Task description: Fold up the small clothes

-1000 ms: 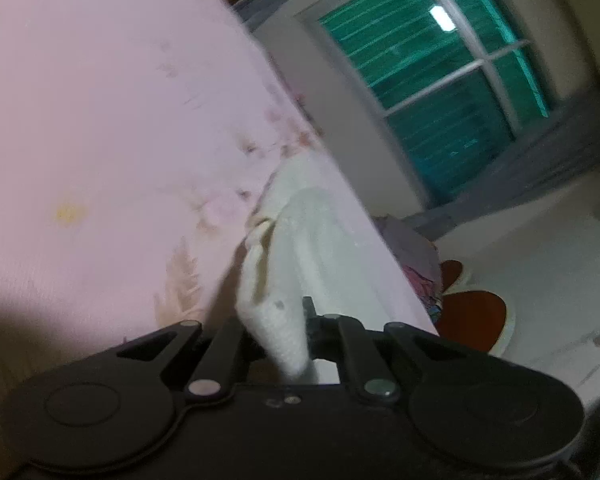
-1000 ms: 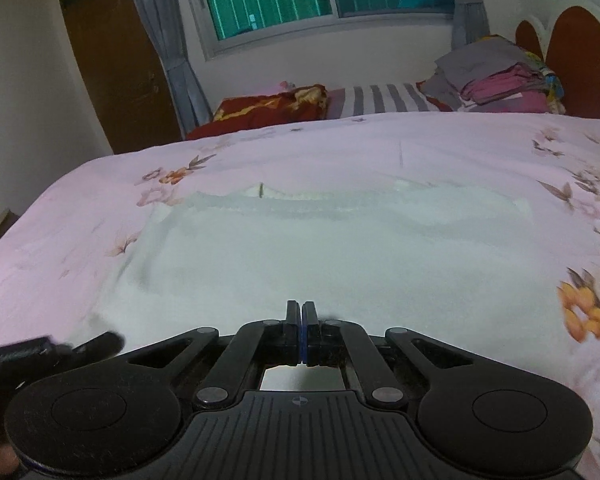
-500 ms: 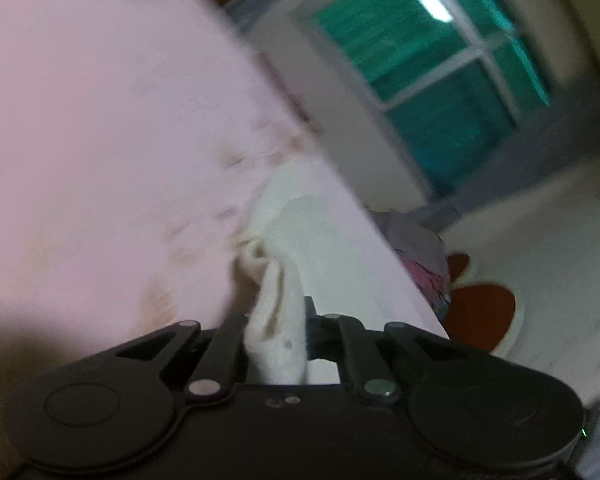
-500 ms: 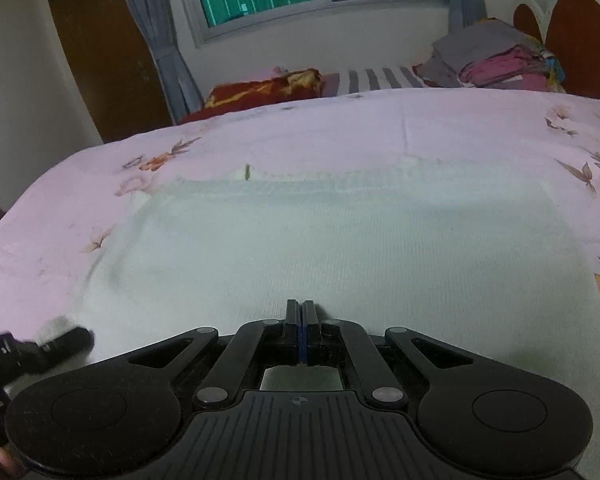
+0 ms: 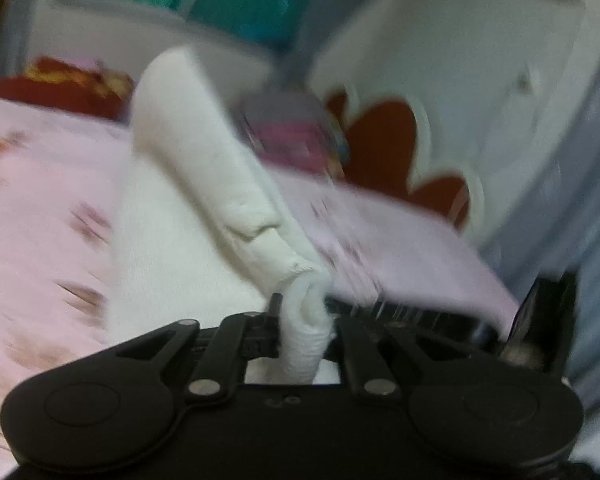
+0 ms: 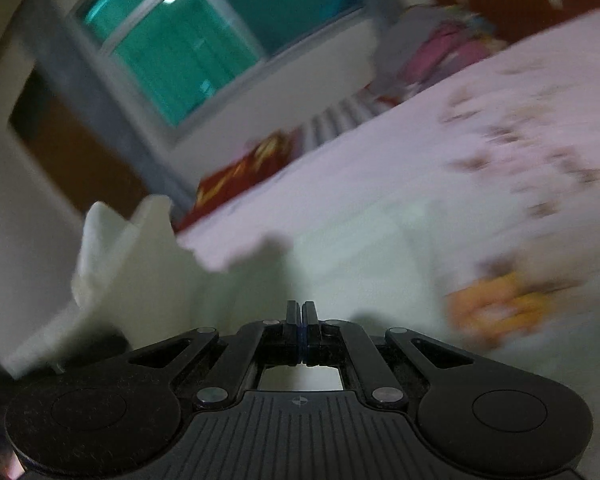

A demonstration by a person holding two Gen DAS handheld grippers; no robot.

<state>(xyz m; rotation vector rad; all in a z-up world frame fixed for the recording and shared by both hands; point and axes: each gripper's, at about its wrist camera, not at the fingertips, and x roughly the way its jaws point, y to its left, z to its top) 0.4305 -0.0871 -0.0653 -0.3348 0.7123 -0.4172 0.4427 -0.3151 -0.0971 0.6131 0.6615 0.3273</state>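
- Left gripper (image 5: 302, 312): jaws opening, a bunched white hem of the garment (image 5: 204, 168) between them; the pads seem to press it yet, a roll rising from the jaws up and back.
- Garment: white knit, lying on the pink floral bed (image 5: 40, 200); its left part is lifted in a ridge, the rest flat. In the right view the raised flap shows at the far left (image 6: 112, 248).
- Right gripper (image 6: 302, 316): jaws closed, nothing between them; hovers over the flat part of the garment.
- Handling, judged: soft, light, limp, a little fuzzy, so not slippery. It sags and bunches where pinched; no risk of breakage. Best hold is a hem or corner edge, a thin layer only; a closed tip can pin the fold line.
- Versus a second ago: the left view then tilted hard, the window large, the hem gripped tighter; now the view is nearly level, the headboard (image 5: 384, 148) centred, the cloth drawn higher.
- Right view: then level and sharp over a flat garment; now rolled and blurred, with the flap up at left.
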